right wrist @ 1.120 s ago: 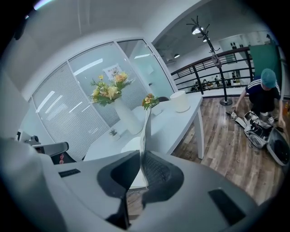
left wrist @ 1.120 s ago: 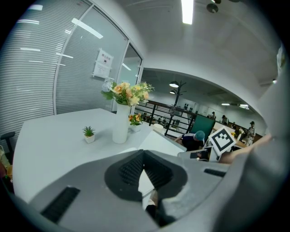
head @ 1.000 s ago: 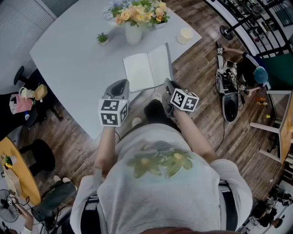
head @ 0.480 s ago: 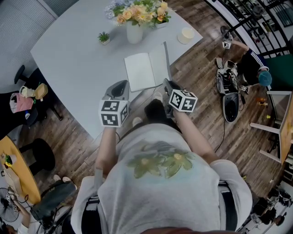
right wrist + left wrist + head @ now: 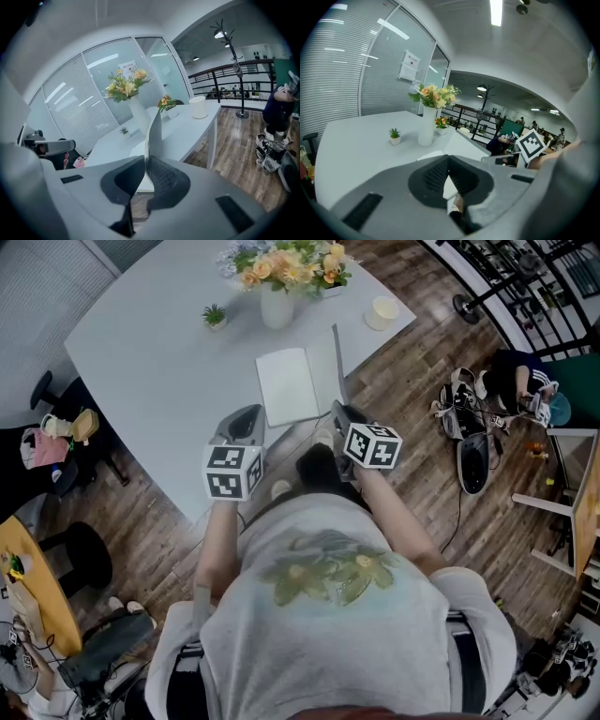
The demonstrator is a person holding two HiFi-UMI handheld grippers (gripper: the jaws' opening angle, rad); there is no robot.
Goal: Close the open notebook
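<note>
Right gripper view: right hand-held gripper (image 5: 144,161) pinches the notebook (image 5: 153,133) by its upright cover edge. Looks light and bendy. Left hand-held gripper (image 5: 448,163) has its jaws together, empty.

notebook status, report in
Right gripper shut on notebook, right cover stood upright. Left gripper jaws together, empty. Left half flat on table, not yet closed. Vase and small plant sit clear of the fold.

Your white notebook (image 5: 286,385) sits half open, its left half lying flat just beyond the fingers (image 5: 433,176) of your left gripper (image 5: 449,161), its right half standing nearly upright, bottom edge pinched between the fingers (image 5: 164,178) of your right gripper (image 5: 146,161).
</note>
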